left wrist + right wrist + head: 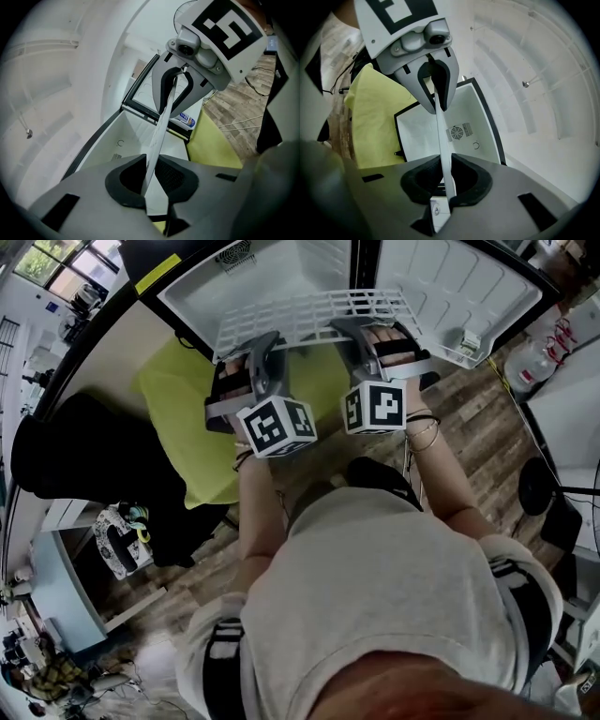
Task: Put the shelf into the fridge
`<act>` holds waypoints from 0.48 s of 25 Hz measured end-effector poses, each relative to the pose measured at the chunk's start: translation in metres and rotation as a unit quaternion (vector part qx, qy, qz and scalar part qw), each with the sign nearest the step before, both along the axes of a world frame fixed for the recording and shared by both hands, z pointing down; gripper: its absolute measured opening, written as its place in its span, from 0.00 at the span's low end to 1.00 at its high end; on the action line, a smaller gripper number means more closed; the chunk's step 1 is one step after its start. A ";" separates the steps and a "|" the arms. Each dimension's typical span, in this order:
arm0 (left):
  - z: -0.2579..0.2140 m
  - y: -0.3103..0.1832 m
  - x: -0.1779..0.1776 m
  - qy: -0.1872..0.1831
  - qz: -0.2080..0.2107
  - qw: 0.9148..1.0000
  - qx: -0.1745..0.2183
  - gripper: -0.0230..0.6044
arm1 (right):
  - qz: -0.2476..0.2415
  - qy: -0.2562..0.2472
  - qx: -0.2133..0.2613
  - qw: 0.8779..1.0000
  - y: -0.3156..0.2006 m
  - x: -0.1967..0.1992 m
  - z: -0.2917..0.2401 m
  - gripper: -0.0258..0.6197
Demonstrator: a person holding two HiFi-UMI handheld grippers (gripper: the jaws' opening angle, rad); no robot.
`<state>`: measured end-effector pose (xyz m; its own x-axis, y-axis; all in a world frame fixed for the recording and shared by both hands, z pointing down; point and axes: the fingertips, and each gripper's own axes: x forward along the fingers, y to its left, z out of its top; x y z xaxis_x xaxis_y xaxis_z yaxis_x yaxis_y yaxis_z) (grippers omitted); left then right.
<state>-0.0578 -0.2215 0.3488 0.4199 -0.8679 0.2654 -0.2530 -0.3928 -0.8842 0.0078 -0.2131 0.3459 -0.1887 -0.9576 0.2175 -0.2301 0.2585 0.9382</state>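
Observation:
A white wire shelf (309, 315) is held level in front of the open fridge (281, 273), its far edge at the mouth of the white cavity. My left gripper (255, 351) is shut on the shelf's near edge at the left, and my right gripper (366, 336) is shut on the same edge at the right. In the left gripper view the shelf (161, 124) runs edge-on from my left gripper (152, 180) to the right gripper (176, 89). The right gripper view shows the shelf (442, 136) clamped in my right gripper (446, 180), with the left gripper (436, 86) beyond.
The fridge door (459, 296) stands open at the right with racks inside. A fan vent (458, 132) sits on the cavity's back wall. A yellow-green cloth (187, 390) lies left of the fridge on the wooden floor (469, 427). A bottle (530, 362) stands at the right.

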 end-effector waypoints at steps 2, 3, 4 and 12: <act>0.005 -0.004 -0.002 0.000 -0.007 1.000 -0.005 0.14 | -0.007 0.000 -0.004 1.000 -0.005 -0.002 0.005 0.13; 0.008 -0.006 -0.003 0.002 -0.011 1.000 -0.006 0.14 | -0.011 0.002 -0.006 1.000 -0.008 -0.003 0.007 0.13; 0.010 -0.009 -0.004 0.003 -0.015 1.000 -0.008 0.14 | -0.016 0.004 -0.008 1.000 -0.011 -0.004 0.009 0.13; 0.008 -0.034 -0.009 -0.002 -0.051 0.999 -0.007 0.14 | -0.059 0.007 -0.007 0.998 -0.042 -0.009 0.007 0.13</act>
<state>-0.0671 -0.2559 0.3564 0.3285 -0.9024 0.2788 -0.2887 -0.3770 -0.8801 -0.0011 -0.2555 0.3527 -0.2957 -0.9262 0.2338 -0.1837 0.2953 0.9376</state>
